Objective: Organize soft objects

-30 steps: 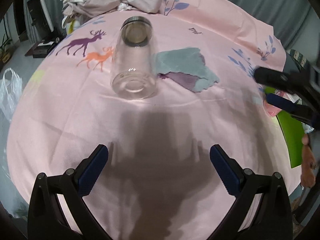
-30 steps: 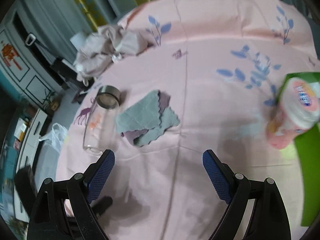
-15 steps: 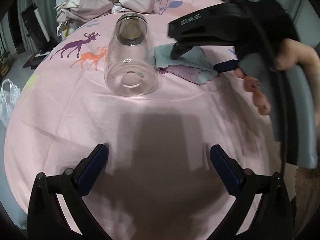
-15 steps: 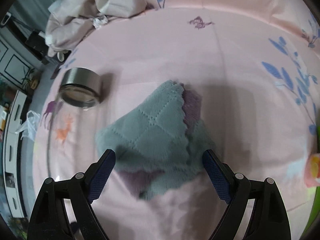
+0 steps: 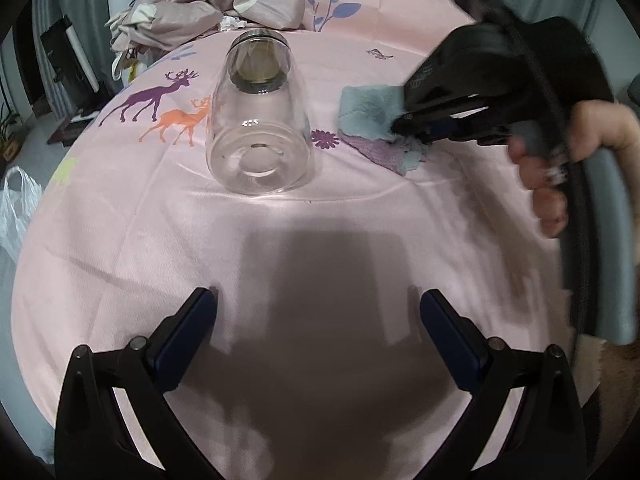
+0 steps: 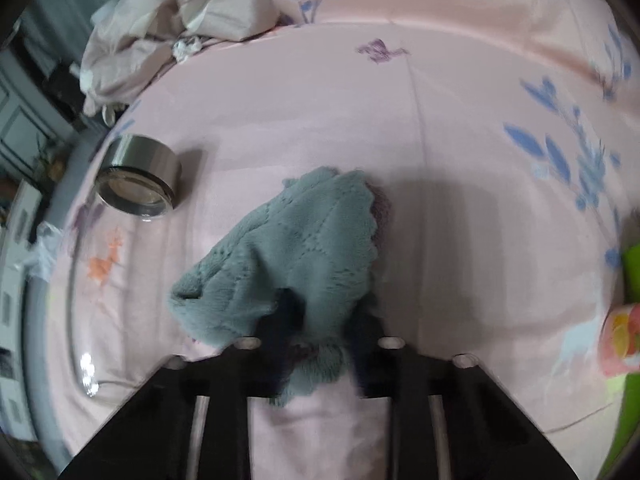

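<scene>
A grey-green fluffy cloth (image 6: 304, 240) lies on a purple cloth (image 6: 382, 204) on the pink bedsheet (image 6: 460, 160). My right gripper (image 6: 316, 336) points steeply down with its jaws closing on the grey-green cloth's near edge, and the fabric is bunched between the pads. The left wrist view shows that right gripper (image 5: 400, 128) pinching the grey-green cloth (image 5: 366, 114), with the purple cloth (image 5: 380, 152) peeking out below. My left gripper (image 5: 318, 312) hovers open over bare sheet, holding nothing.
A clear glass jar (image 5: 258, 120) with a metal lid (image 6: 138, 184) lies on its side left of the cloths. Crumpled beige fabric (image 5: 208, 8) sits at the far edge. A pink container (image 6: 620, 336) and a green item (image 6: 632, 272) are at the right. A hand (image 5: 560, 168) holds the right gripper.
The right gripper swung in over the cloths, came down and shut on the grey-green cloth, bunching it. The left gripper stayed open in place.
</scene>
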`<move>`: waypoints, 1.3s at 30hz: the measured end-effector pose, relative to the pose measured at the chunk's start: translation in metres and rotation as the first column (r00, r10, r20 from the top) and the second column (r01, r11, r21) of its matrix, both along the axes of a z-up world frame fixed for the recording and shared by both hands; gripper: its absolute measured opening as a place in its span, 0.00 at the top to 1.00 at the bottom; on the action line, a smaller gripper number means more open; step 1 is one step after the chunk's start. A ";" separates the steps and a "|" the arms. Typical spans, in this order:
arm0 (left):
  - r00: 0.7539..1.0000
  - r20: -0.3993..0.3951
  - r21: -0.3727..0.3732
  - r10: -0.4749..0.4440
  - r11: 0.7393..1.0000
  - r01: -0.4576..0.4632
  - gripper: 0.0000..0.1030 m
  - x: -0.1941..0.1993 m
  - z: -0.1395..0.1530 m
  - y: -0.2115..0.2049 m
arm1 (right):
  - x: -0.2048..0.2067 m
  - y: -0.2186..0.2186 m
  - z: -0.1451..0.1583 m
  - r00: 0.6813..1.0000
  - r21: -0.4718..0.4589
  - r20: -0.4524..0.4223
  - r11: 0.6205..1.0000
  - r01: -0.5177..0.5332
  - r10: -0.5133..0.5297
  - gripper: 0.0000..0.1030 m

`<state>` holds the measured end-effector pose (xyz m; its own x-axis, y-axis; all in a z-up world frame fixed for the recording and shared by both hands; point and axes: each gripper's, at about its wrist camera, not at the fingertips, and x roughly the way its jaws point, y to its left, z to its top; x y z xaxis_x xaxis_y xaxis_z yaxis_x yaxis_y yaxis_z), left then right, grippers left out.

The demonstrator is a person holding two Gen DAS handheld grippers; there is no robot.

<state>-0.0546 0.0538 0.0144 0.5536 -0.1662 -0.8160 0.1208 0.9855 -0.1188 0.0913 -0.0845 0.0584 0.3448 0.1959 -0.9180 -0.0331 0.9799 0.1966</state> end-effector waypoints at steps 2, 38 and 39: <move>1.000 0.004 0.015 -0.007 1.000 0.007 0.01 -0.002 0.000 -0.003 | -0.008 -0.016 0.001 1.000 0.076 -0.021 0.997 0.020 -0.019 0.87; 0.978 -0.082 -0.386 -0.194 0.911 0.148 0.46 -0.023 0.042 -0.049 | -0.147 -0.119 0.058 0.979 0.275 0.063 0.946 0.170 -0.194 0.29; 0.976 -0.084 -0.386 -0.202 0.909 0.155 0.46 -0.022 0.041 -0.055 | -0.145 -0.118 0.058 0.980 0.284 0.066 0.945 0.164 -0.190 0.29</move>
